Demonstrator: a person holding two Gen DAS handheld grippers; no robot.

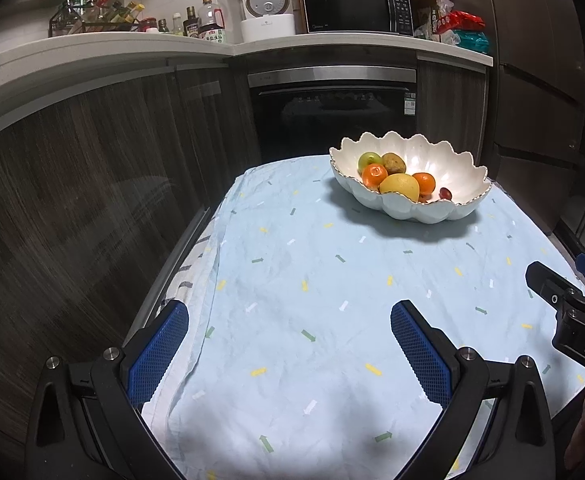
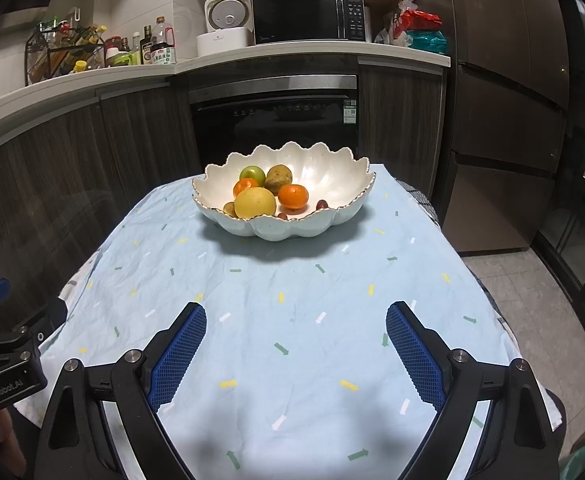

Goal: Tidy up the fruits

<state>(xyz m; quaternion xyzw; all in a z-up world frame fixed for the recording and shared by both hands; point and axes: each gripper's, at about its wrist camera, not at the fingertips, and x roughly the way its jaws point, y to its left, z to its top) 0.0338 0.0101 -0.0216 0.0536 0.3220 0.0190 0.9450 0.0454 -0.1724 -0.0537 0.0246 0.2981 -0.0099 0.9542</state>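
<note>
Two grippers, both w/ fingers spread wide, nothing between them. Left gripper [image 1: 290, 338] hovers over near-left part of tabletop; right gripper [image 2: 296, 336] beside it, over near-centre. Below: pale blue cloth [image 2: 292, 360], bare of fruit. Further out, scalloped white bowl [image 2: 288, 228] at far end of tabletop, well apart from both. Inside: big yellow citrus [image 2: 254, 202], two oranges [image 2: 292, 195], green apple [image 2: 252, 174], brownish pear-like fruit [image 2: 278, 178], small dark red fruits at front rim. Step, prob.: fruit already gathered in bowl, hands parked; could equally be pre-start. Next move, if any: reach fwd to bowl, close gently on one round fruit.
</note>
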